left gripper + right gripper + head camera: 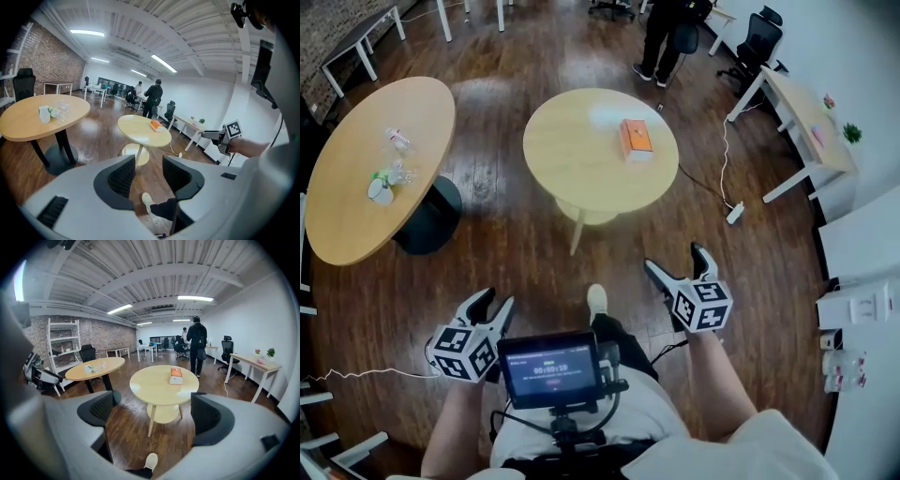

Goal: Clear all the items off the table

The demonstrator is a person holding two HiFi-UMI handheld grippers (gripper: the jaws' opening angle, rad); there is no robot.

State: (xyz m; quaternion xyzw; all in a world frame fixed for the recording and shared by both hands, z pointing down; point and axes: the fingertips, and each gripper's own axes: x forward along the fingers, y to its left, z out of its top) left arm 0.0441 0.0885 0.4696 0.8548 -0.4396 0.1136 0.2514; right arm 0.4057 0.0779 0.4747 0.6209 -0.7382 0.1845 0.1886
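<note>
The small round table (572,159) stands on the wooden floor in front of the person, and the orange box (636,139) lies flat on its top, toward the far right edge. Nothing else sits on that top.

Both grippers are held low on the near side of the small round table, well apart from it. The left gripper (492,302) is off to the table's near left. Its 2 jaws stand apart with a modest gap, and only floor and a shoe (596,300) show between them. The right gripper (675,258) is to the table's near right, with its jaws spread wide and nothing between the pads.

Left of the small round table stands a larger round table (356,187) bearing a cup and glasses (384,183). A person (661,37) stands beyond it.
</note>
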